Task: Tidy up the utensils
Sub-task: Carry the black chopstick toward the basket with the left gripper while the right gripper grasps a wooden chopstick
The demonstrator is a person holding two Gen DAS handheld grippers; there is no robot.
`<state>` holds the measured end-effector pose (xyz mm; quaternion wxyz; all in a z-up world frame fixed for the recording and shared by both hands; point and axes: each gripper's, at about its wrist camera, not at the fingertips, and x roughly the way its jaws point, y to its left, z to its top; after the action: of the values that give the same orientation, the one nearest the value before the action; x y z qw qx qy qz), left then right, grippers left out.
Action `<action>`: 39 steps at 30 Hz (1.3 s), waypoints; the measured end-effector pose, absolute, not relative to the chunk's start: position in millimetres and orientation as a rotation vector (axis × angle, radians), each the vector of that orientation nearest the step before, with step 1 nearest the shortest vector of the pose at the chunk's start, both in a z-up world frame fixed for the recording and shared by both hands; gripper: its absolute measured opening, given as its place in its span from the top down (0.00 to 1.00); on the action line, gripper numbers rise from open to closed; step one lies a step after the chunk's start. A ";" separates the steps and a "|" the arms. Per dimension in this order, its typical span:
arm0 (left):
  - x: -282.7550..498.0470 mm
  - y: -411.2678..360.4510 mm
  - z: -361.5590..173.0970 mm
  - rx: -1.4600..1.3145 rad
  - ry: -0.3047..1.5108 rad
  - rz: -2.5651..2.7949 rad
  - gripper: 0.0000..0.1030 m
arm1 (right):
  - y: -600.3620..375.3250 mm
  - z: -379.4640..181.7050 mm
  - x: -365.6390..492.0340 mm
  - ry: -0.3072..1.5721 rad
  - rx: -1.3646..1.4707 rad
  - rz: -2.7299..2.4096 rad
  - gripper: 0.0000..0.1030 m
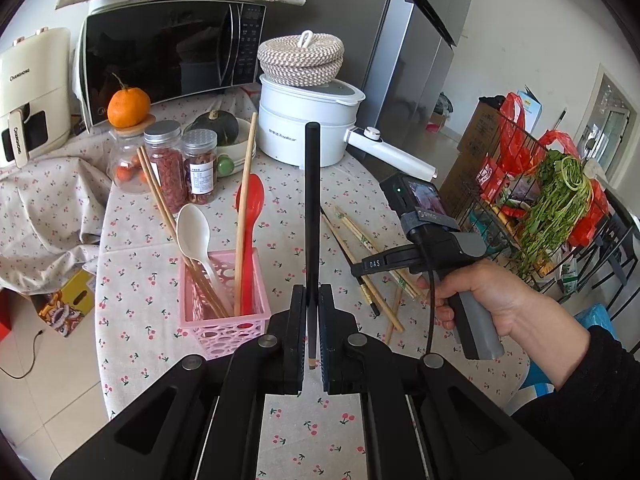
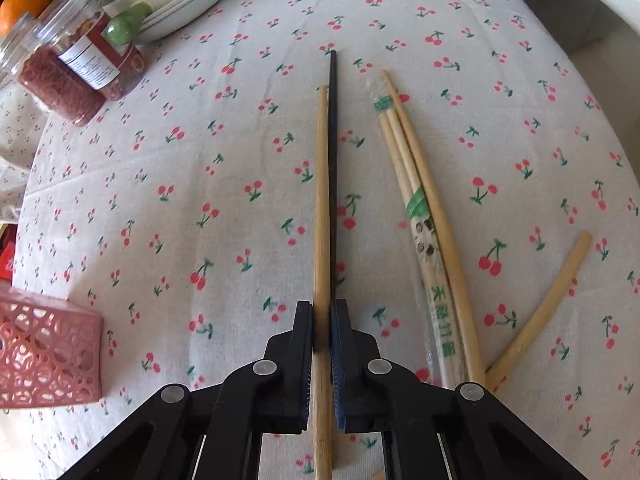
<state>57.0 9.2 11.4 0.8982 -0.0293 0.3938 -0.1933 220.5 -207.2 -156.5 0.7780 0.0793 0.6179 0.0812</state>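
My left gripper (image 1: 313, 296) is shut on a black chopstick (image 1: 312, 200) that stands upright, just right of the pink basket (image 1: 256, 320). The basket holds a white spoon (image 1: 194, 228), a red spoon (image 1: 250, 204) and wooden chopsticks (image 1: 246, 216). My right gripper (image 2: 322, 308), held in a hand (image 1: 480, 300), points steeply down at the cherry-print tablecloth (image 2: 180, 160). It is shut on a wooden chopstick (image 2: 321, 200). A second black chopstick (image 2: 333, 140) lies tight against that one; whether it is pinched too I cannot tell. Several loose wooden chopsticks (image 2: 424, 200) lie to the right.
Spice jars (image 1: 166, 164), a bowl with a dark squash (image 1: 218, 126) and a white electric pot (image 1: 306, 128) stand behind the basket, in front of a microwave (image 1: 160, 52). A wire rack with greens (image 1: 552, 200) stands beyond the table's right edge.
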 end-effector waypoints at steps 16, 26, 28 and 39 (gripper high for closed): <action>66.5 16.1 0.5 -0.097 0.855 -0.389 0.95 | -210.8 -152.5 223.1 1.346 0.238 0.136 0.72; 68.6 18.5 -0.4 -0.102 0.861 -0.388 0.95 | -219.8 -161.8 227.1 1.359 0.282 0.141 0.78; 68.8 18.1 -0.3 -0.101 0.862 -0.389 0.95 | -222.9 -162.5 223.5 1.361 0.248 0.124 0.81; 69.5 12.4 -3.9 -0.091 0.873 -0.388 0.95 | -211.7 -155.9 222.0 1.355 0.184 0.102 0.91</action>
<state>69.5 12.4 -3.9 0.8871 -0.0437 0.4198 -0.1868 222.0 -211.7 -155.9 0.7742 0.0849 0.6255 0.0469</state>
